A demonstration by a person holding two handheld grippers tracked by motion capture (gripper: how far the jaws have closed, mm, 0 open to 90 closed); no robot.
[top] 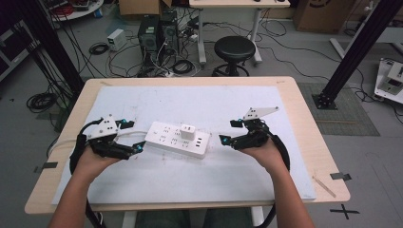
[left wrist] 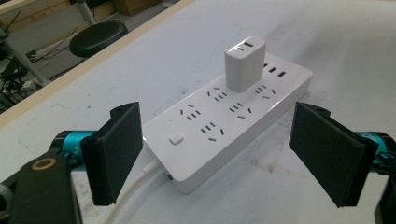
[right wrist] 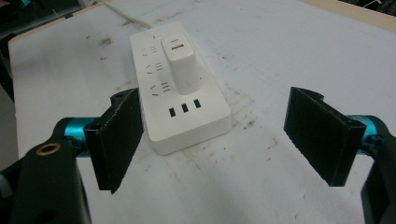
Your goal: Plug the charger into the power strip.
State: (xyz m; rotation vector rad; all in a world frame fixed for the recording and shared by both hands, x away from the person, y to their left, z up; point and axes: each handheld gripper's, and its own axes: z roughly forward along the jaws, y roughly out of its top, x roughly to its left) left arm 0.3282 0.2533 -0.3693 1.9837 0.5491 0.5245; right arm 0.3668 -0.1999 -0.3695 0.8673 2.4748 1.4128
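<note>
A white power strip (top: 171, 137) lies across the middle of the white mat, with a white charger block (top: 187, 130) plugged in upright near its right half. My left gripper (top: 133, 136) sits just off the strip's left end, open and empty. In the left gripper view the strip (left wrist: 205, 135) and charger (left wrist: 244, 64) lie ahead of the gripper (left wrist: 229, 156), and its white cord (left wrist: 135, 189) runs out between the jaws. My right gripper (top: 229, 132) stands open off the strip's right end. The right gripper view shows the strip (right wrist: 187, 116), its USB ports and the charger (right wrist: 182, 63) ahead of the open gripper (right wrist: 224, 140).
The white mat (top: 247, 175) covers most of the wooden table (top: 313, 142). Beyond the far edge stand a black stool (top: 234, 49), computer towers (top: 159, 33) and tangled cables on the floor. A black frame post (top: 354, 52) rises at the right.
</note>
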